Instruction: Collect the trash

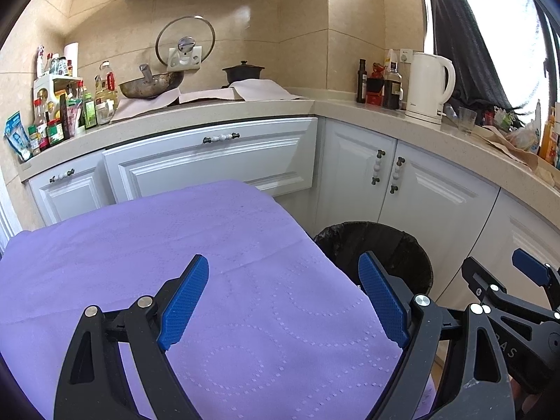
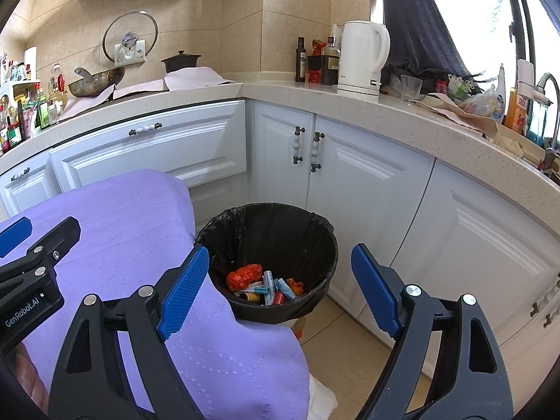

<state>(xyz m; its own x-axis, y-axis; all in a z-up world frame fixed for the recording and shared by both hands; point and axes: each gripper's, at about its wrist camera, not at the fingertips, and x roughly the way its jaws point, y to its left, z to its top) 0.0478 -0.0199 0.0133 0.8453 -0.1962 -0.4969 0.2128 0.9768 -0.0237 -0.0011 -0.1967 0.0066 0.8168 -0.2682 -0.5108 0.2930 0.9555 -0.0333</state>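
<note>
With both the left gripper (image 1: pixel 283 297) and right gripper (image 2: pixel 280 288) gaping empty, a careless reach could tip the bin (image 2: pixel 245 224) beside the purple cloth (image 2: pixel 133 217).

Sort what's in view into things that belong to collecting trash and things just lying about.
For the job:
- trash bin with black liner
- trash inside it
- left gripper, open
- right gripper, open
- purple cloth, bare

Lying about:
- kettle
- wok
- glass lid
- black pot
- sauce bottles
- drinking glass
</note>
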